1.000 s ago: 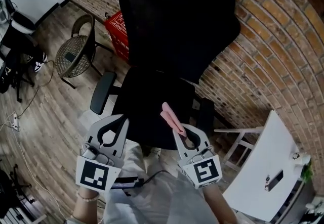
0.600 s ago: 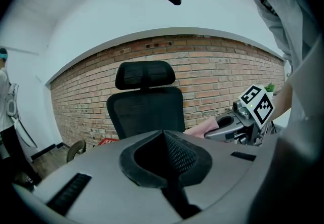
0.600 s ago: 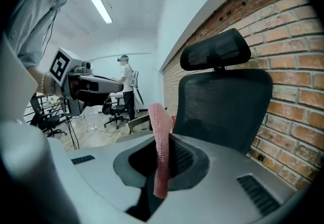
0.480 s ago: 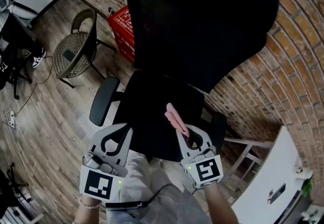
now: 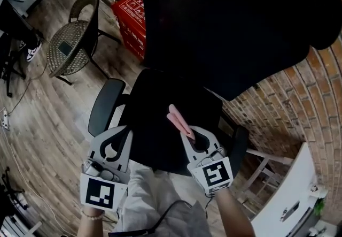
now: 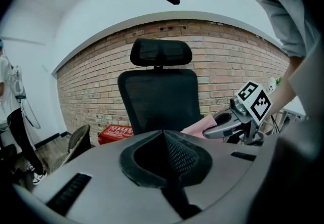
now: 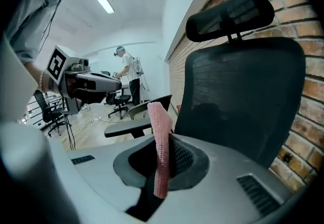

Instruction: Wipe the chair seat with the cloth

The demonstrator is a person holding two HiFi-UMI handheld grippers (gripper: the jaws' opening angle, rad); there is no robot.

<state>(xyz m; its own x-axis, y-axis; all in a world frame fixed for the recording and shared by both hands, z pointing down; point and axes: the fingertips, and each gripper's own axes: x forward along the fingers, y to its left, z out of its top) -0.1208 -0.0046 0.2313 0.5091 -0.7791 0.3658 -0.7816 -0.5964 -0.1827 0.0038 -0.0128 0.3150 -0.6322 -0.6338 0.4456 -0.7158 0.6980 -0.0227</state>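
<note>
The pink cloth (image 5: 180, 122) stands clamped in your right gripper (image 5: 188, 137), a narrow folded strip in the lower centre of the head view. Its long axis runs diagonally toward the upper left. The free end pokes out over the black chair seat (image 5: 152, 113), which fills the middle of the frame just beyond the jaws. It appears to hang clear of the seat, though contact cannot be confirmed.

In the right gripper view the cloth (image 7: 159, 147) rises upright between the closed jaws, with the mesh backrest (image 7: 238, 96) behind it.

Your left gripper (image 5: 118, 133) hovers at lower left beside the armrest (image 5: 104, 106), jaws pressed together on nothing.

The right gripper is the nearer one; the wipe likely calls for lowering it forward onto the seat.
</note>
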